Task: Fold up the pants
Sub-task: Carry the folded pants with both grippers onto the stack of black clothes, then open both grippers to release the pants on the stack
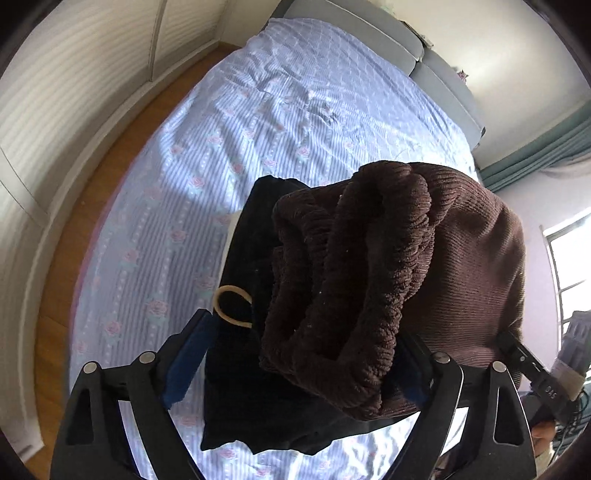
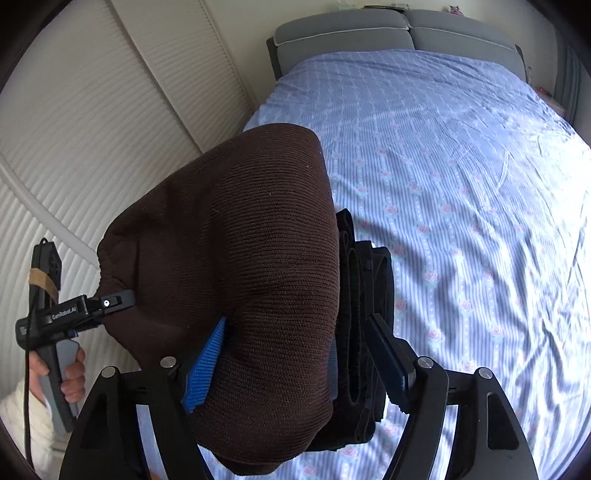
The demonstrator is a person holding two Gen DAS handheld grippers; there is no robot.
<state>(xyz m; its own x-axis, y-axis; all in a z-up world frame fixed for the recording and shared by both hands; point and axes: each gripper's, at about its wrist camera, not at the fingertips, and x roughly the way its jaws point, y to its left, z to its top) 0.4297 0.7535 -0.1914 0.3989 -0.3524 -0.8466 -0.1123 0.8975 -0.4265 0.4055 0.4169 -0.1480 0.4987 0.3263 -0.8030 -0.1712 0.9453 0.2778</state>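
Observation:
Brown ribbed pants (image 1: 424,266) are folded into a thick bundle and held in the air above the bed. My left gripper (image 1: 295,354) is shut on the gathered waistband end. My right gripper (image 2: 295,354) is shut on the other side of the same bundle (image 2: 240,258). A folded black garment (image 1: 251,369) sits against the brown pants between the fingers in both views, also in the right wrist view (image 2: 365,332). The left gripper also shows in the right wrist view (image 2: 122,295), pinching the bundle's far edge.
The bed (image 1: 229,122) with a blue striped floral sheet (image 2: 461,184) lies below. A grey headboard (image 2: 369,29) stands at the far end. White louvred wardrobe doors (image 2: 110,129) and a strip of wooden floor (image 1: 122,147) run along the left side. A window (image 1: 569,266) is at the right.

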